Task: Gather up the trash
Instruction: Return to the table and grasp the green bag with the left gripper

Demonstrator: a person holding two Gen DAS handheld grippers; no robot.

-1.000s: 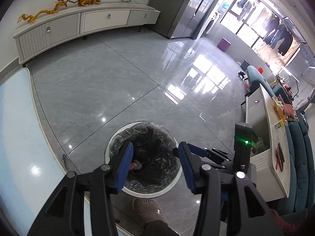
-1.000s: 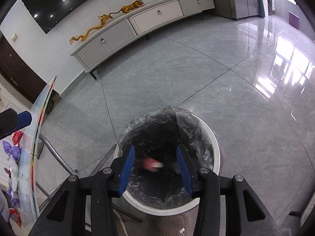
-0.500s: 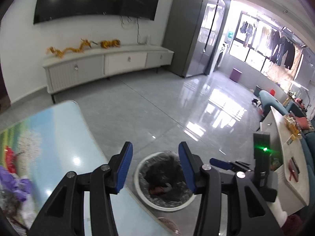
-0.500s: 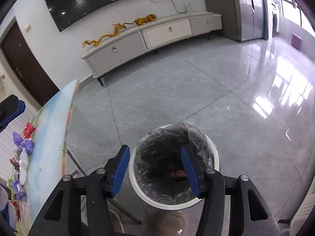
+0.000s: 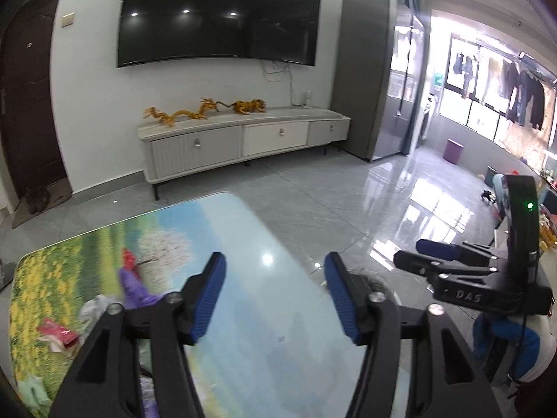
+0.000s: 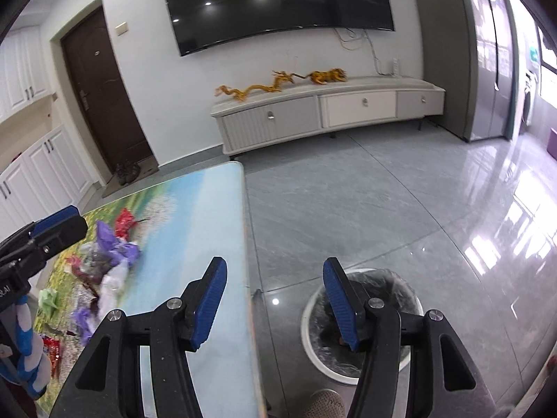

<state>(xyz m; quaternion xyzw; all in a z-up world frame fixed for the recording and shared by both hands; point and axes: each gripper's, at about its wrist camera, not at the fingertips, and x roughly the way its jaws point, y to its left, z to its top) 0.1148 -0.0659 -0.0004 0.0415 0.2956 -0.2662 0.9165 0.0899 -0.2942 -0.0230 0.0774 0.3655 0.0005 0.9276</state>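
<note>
My left claw (image 5: 275, 291) hangs over the bench (image 5: 243, 230), jaws just widened, empty. My right claw (image 6: 275, 294) gapes empty between bench and bin (image 6: 362, 358). Wrappers (image 6: 111, 271) litter the bench.

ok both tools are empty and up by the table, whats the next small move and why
Probably bring the left tool down onto the purple crumpled wrapper, the nearest of the litter on the landscape-printed table. Both tools' jaws have just been opening with nothing between them, and the white bin with the black liner already holds scraps.
</note>
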